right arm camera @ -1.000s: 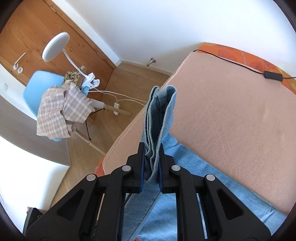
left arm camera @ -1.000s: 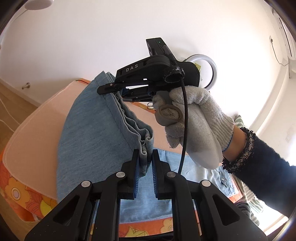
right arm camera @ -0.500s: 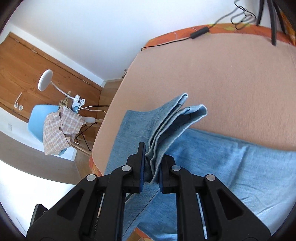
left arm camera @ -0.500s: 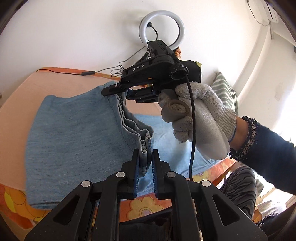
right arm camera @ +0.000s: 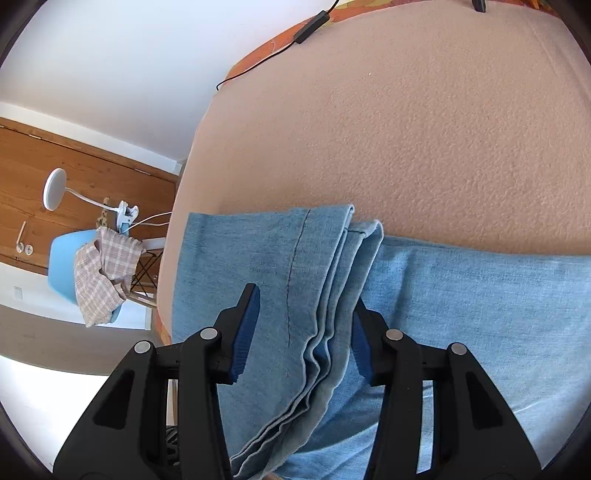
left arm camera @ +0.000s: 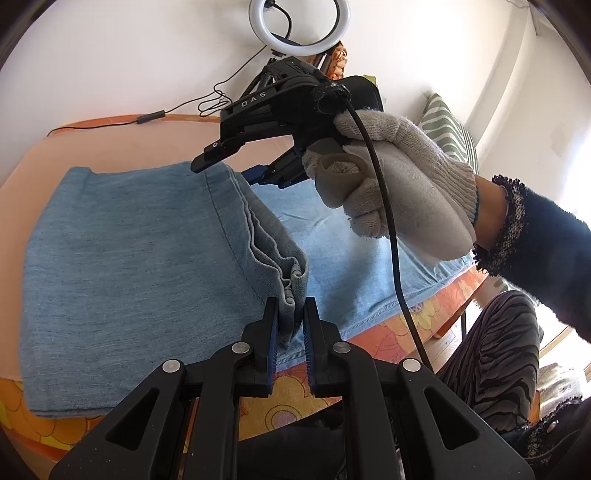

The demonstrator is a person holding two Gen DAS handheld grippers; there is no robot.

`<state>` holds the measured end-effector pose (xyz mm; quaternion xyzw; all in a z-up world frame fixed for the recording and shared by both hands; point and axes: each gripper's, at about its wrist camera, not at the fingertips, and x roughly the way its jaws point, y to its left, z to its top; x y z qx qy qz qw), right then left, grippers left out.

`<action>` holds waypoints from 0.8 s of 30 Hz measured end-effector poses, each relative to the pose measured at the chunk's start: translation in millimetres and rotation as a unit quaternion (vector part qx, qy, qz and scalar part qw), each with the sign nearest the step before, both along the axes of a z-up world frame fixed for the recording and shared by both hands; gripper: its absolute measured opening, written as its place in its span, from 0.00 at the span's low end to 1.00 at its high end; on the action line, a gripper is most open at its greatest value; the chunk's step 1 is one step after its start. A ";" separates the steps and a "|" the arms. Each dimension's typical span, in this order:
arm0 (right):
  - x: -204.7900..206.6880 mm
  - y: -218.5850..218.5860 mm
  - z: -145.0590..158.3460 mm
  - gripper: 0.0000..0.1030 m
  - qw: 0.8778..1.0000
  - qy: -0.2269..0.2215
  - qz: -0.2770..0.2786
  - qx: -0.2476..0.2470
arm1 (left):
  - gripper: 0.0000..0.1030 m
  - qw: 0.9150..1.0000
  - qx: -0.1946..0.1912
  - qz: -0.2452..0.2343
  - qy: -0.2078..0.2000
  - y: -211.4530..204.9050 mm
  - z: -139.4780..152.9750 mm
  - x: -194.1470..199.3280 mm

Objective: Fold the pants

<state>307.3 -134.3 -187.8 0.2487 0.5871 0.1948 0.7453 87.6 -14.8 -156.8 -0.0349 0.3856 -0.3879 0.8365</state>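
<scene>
Light blue denim pants [left arm camera: 129, 258] lie folded over on a peach-covered bed [left arm camera: 110, 147]. My left gripper [left arm camera: 290, 332] is shut on the stacked hem edges at the near end of the fold. My right gripper [right arm camera: 301, 328] is open, its jaws spread either side of the hem stack [right arm camera: 332, 295], which rests on the lower layer of the pants [right arm camera: 480, 295]. In the left wrist view the right gripper [left arm camera: 232, 158] is held by a white-gloved hand [left arm camera: 388, 177] over the far end of the fold.
A ring light [left arm camera: 299, 26] and cables stand by the wall behind the bed. A power cable [right arm camera: 280, 48] lies on the bed's far edge. A blue chair [right arm camera: 70, 266] with checked cloth and a white lamp [right arm camera: 55, 188] stand on the floor. A striped pillow [left arm camera: 447, 129] lies at right.
Both grippers lowered the folded hem end onto the lower layer of the pants. The right gripper opened and let go of the hem. The left gripper stays shut on it.
</scene>
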 end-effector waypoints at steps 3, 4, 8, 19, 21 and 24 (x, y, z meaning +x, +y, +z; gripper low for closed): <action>1.7 11.9 0.1 0.38 0.999 -0.001 0.030 -0.038 | 0.10 1.000 0.001 -0.001 0.002 -9.3 2.3 4.1; 1.2 17.7 0.7 0.25 0.997 -0.005 0.038 -0.061 | 0.10 1.000 -0.001 -0.001 0.004 -9.4 2.8 4.9; -4.4 25.6 6.2 0.10 0.993 -0.035 0.047 -0.101 | 0.10 1.000 -0.011 0.000 0.000 -9.0 6.5 3.8; -28.6 -9.7 72.2 0.07 0.988 -0.116 0.003 -0.101 | 0.10 0.998 -0.050 -0.029 -0.016 -37.9 31.6 -10.0; -35.2 -19.3 79.7 0.07 0.987 -0.122 -0.002 -0.109 | 0.10 0.998 -0.051 -0.040 -0.018 -49.2 32.8 -13.6; -44.6 -36.5 85.4 0.07 0.985 -0.126 -0.012 -0.119 | 0.10 0.997 -0.054 -0.051 -0.014 -63.0 31.4 -15.5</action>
